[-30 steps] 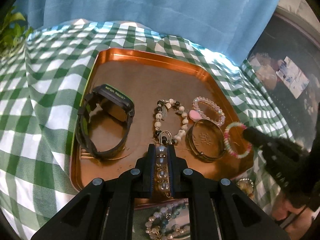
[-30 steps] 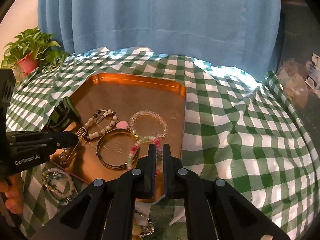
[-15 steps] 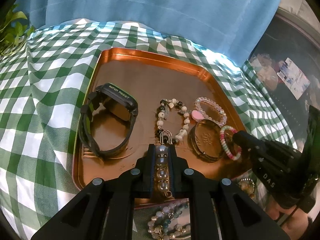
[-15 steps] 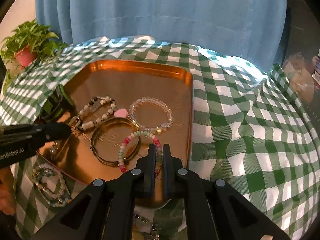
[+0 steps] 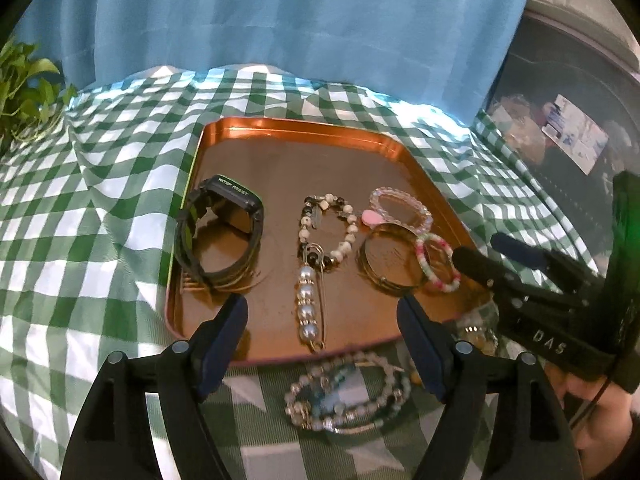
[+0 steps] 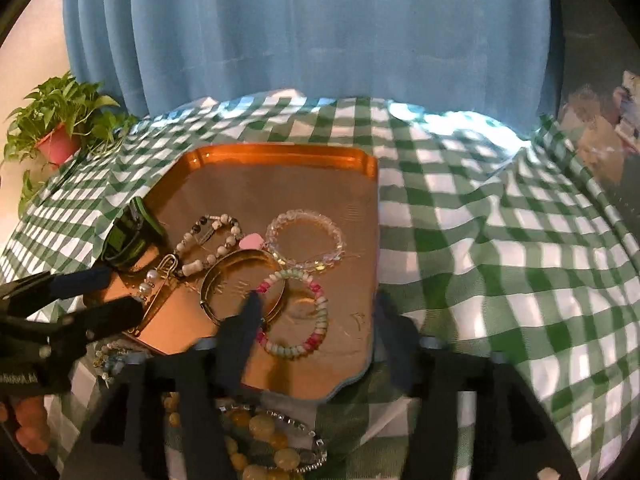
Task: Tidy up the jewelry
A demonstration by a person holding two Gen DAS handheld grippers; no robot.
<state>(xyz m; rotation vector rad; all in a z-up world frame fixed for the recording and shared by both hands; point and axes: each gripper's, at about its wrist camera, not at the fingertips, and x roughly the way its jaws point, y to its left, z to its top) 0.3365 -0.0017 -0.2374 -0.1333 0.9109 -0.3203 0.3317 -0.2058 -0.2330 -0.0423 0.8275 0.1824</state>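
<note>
The left gripper (image 5: pixel 322 314) is spread wide, nothing held; the pearl pin (image 5: pixel 309 300) lies between its fingers on the copper tray (image 5: pixel 296 128). The right gripper (image 6: pixel 316 316) is likewise open over the pink-green bead bracelet (image 6: pixel 298 314). Yellow beads (image 6: pixel 260 436) are seen only in the right view

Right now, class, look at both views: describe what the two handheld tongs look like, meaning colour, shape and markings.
The left tongs and right tongs are matte black, with angular arms bearing round silver rivets and dark blue finger pads. White lettering "DAS" marks the right body; a thin black cable trails beside the bare hand.
</note>
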